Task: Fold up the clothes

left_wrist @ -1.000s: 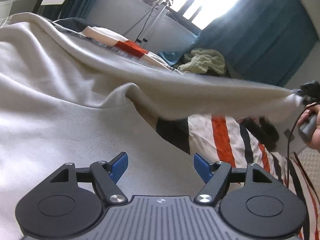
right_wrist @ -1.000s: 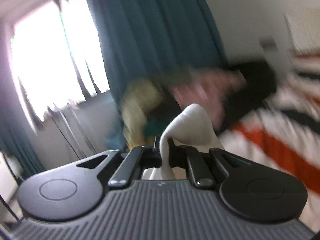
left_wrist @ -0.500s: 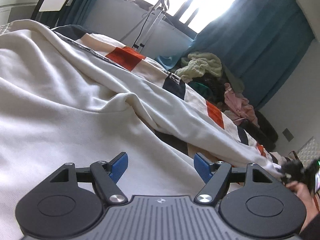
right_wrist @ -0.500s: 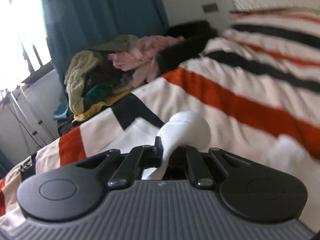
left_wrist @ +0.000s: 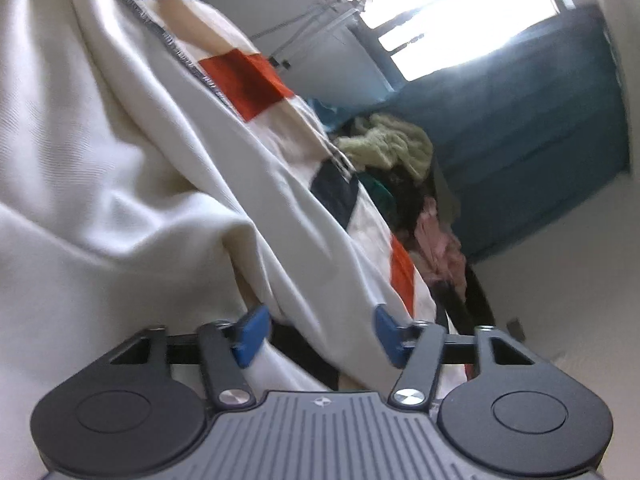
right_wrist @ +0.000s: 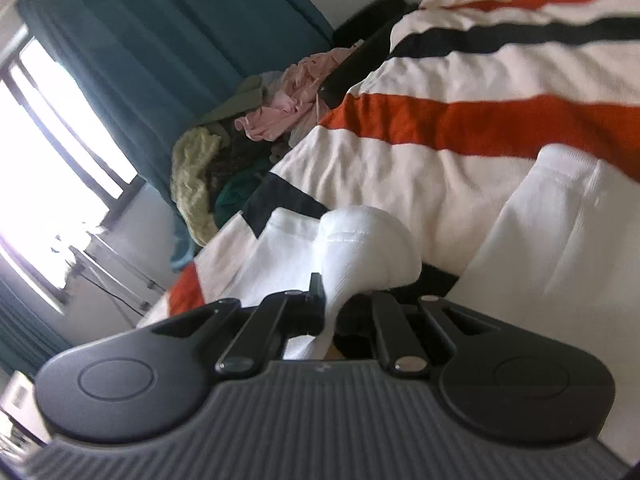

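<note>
White garment spread over the striped blanket. Left gripper parted, jaws just been closing in around a fold of it, pads not pressing. Right gripper clamped tight on a bunched edge. Laundry pile behind.

Ahead of the matt black plastic left tool lies a soft cream knit garment; beyond it a striped cloth bedspread, then nubbly yellow-green fabric.
</note>
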The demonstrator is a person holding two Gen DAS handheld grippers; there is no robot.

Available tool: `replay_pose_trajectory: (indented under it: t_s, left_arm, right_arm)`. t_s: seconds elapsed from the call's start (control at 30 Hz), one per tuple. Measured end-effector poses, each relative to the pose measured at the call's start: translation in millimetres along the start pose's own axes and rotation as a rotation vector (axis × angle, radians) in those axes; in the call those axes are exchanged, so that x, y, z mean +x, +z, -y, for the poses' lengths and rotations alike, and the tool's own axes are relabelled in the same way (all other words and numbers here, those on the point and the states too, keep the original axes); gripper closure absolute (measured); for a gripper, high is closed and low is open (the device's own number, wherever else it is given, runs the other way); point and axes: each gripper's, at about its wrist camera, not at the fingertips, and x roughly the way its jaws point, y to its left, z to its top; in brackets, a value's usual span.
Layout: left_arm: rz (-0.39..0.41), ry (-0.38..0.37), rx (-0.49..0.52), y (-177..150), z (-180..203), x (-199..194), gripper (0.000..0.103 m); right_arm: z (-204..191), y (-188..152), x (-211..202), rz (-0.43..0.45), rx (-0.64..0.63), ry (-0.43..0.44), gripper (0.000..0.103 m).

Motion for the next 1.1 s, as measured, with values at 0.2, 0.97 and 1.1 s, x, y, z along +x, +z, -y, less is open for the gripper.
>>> replay_pose_trajectory:
  t_s: [0.2, 0.97, 1.1]
  left_arm:
    - [0.013, 0.05, -0.142, 15, -29, 25, 0.091]
    - [0.007, -0.077, -0.271, 28, -39, 11, 0.094]
    - [0.002, -0.139, -0.293, 31, -42, 18, 0.086]
  right_arm:
    - [18, 8, 7, -0.026, 0.05, 0.042, 0.095]
    - [-37, 75, 72, -0.051, 0.049, -0.038, 0.091]
    - [-131, 118, 65, 0.133, -0.166, 0.086, 0.091]
